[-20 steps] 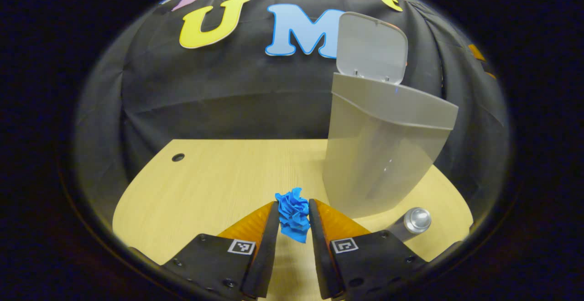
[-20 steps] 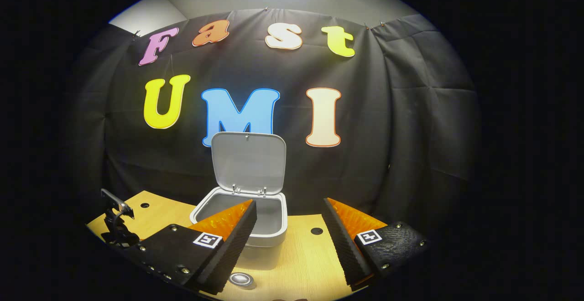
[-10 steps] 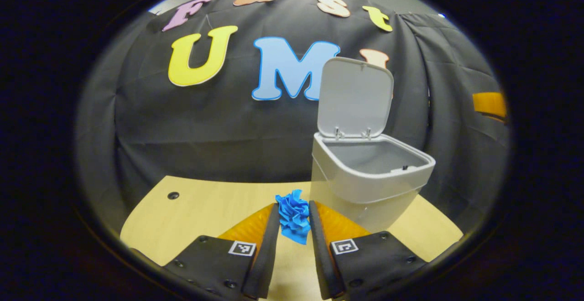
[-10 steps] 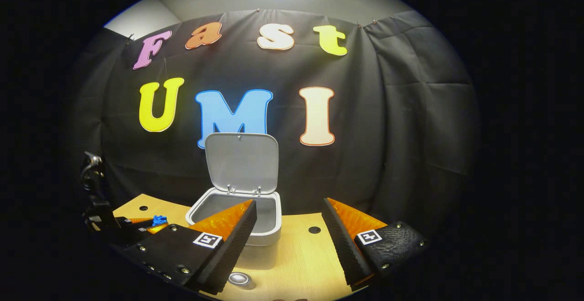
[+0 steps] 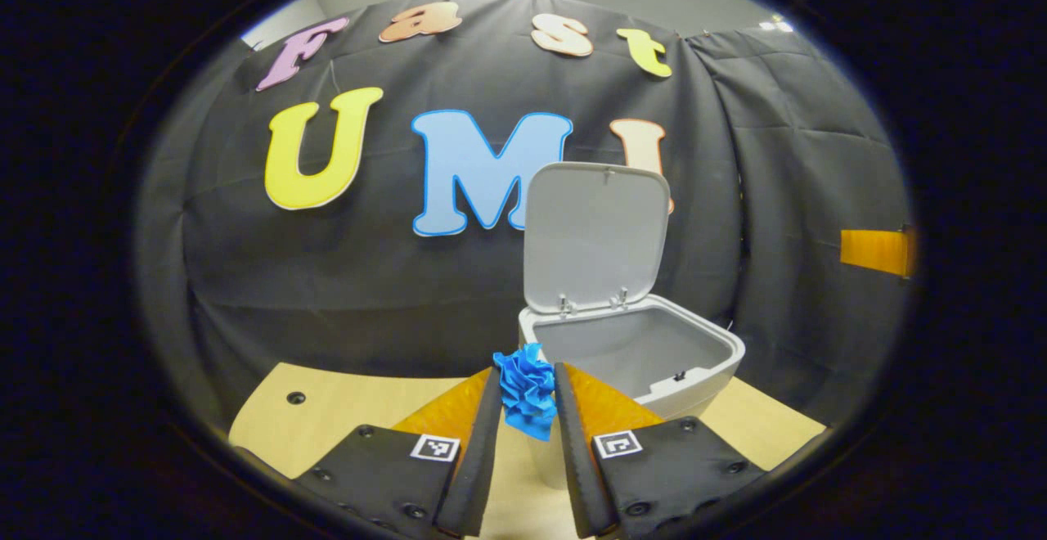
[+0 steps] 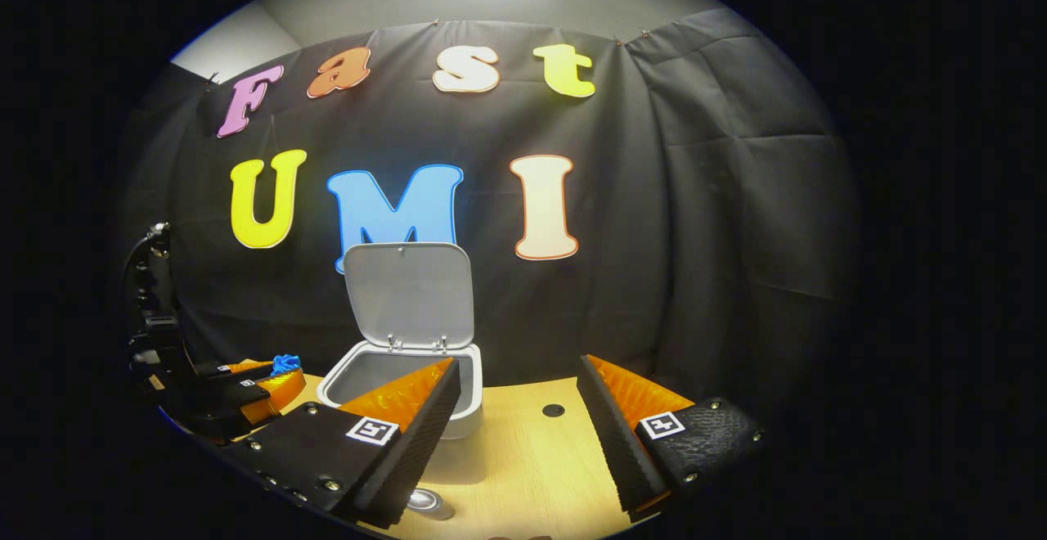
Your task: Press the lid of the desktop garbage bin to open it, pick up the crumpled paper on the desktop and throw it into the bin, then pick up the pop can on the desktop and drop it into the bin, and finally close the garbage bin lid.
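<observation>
In the left gripper view, the left gripper (image 5: 527, 397) has its jaws pinching a blue crumpled paper (image 5: 524, 388), which sits squeezed between the two fingers and is lifted clear of the wooden counter (image 5: 352, 409). Just beyond and to the right of the paper stands the grey desktop garbage bin (image 5: 695, 372), its mouth open and its inside bare as far as can be seen. The bin's lid (image 5: 595, 233) is hinged at the back rim and stands upright against the black cloth wall. The paper is level with the bin's near-left rim, beside the opening and not over it

In the right gripper view, the right gripper (image 6: 515, 417) hangs over the counter (image 6: 523, 474) with its jaws spread wide and nothing between them. The garbage bin (image 6: 470, 417) stands behind its left finger, partly hidden by it, with the lid (image 6: 409, 294) raised. The left gripper (image 6: 245, 384) shows at the far left, close beside the bin, with the crumpled paper (image 6: 285, 362) at its tip. The silver top of the pop can (image 6: 427, 501) peeks out at the bottom edge, on the counter in front of the bin and under the right gripper's left finger
</observation>
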A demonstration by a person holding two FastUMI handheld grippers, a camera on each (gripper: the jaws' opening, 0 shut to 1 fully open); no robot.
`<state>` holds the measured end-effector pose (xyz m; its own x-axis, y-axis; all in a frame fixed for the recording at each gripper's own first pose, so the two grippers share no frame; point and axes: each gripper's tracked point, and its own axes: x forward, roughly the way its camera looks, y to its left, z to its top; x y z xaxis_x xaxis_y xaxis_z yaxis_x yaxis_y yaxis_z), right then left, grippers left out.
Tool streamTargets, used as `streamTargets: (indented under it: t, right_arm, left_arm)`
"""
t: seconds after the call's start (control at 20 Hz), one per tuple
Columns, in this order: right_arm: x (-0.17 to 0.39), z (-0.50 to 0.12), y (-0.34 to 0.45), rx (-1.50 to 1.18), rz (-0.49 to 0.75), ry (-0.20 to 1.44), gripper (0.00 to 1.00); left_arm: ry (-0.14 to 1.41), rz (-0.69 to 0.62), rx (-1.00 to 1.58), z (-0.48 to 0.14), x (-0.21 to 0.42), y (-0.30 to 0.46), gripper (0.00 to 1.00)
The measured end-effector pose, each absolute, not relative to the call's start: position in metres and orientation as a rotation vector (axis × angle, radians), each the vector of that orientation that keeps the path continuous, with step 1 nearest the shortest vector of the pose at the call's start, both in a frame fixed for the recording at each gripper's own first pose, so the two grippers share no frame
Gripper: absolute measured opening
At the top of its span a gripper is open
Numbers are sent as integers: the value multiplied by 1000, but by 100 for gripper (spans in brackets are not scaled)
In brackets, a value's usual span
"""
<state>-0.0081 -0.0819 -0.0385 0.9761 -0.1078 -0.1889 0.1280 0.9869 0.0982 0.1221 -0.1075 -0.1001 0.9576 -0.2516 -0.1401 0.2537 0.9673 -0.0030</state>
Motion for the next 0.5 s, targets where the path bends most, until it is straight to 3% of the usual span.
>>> streamTargets:
  t: [0.45,0.5]
  right_arm:
    - [-26,-47,-115,127,-199,195,92]
    - [-29,-48,-117,128,-204,197,92]
  left_arm:
    - [126,-330,48,-97,136,-152,48]
    - [128,-333,50,-98,137,-154,53]
